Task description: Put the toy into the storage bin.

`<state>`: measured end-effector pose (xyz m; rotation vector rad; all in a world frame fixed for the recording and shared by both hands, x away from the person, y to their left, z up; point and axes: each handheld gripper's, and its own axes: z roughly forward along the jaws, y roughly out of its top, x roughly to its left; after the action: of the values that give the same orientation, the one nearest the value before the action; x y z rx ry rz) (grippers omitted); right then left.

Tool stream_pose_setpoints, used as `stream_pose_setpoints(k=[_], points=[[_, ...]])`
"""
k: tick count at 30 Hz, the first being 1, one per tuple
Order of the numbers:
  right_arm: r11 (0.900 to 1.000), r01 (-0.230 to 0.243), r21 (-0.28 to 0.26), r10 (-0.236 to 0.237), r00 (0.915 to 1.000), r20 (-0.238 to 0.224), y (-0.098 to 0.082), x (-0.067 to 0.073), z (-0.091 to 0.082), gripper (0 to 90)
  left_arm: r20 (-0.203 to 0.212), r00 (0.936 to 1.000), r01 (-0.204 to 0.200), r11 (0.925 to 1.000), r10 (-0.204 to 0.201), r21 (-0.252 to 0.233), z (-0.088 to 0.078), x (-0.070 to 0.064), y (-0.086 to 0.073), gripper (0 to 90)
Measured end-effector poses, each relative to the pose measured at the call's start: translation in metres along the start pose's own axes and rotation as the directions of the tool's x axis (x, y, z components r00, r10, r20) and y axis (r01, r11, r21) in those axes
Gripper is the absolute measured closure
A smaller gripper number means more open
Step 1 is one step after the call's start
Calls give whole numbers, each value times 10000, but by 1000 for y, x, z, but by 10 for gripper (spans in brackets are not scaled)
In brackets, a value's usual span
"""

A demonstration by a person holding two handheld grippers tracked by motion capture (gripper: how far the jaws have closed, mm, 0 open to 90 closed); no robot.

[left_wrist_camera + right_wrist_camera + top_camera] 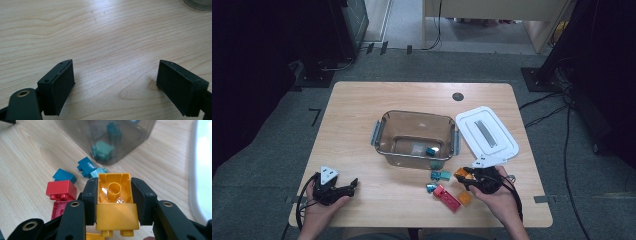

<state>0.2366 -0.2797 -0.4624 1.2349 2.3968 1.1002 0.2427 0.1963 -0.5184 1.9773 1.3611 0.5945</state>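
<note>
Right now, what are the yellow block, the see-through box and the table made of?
The yellow block looks like hard, shiny plastic: light glints on it. The box seems smoky clear plastic, since blocks show through its wall. The table has a pale wood-grain pattern, matte; it may be real wood or a printed layer.

- From above, at the person's side, we look forward and down over the whole table (362, 107) and the floor beyond.
- Along the left gripper (115, 87), we sit low and close over bare wood.
- Along the right gripper (114, 202), we face the clear bin (120, 142) closely; we share it with the high view.
</note>
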Motion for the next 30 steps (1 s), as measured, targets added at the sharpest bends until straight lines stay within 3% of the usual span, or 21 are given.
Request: stream_pose_setpoints(k=[15, 30], points=[[9994, 230, -270, -223, 9994, 281, 29, -10, -31, 602, -1, 10000, 2, 10000, -2, -2, 0, 0, 0, 146], [9983, 513, -275, -503, 9982, 341, 67, -16, -44, 603, -1, 10000, 14, 10000, -14, -10, 0, 0, 0, 146]])
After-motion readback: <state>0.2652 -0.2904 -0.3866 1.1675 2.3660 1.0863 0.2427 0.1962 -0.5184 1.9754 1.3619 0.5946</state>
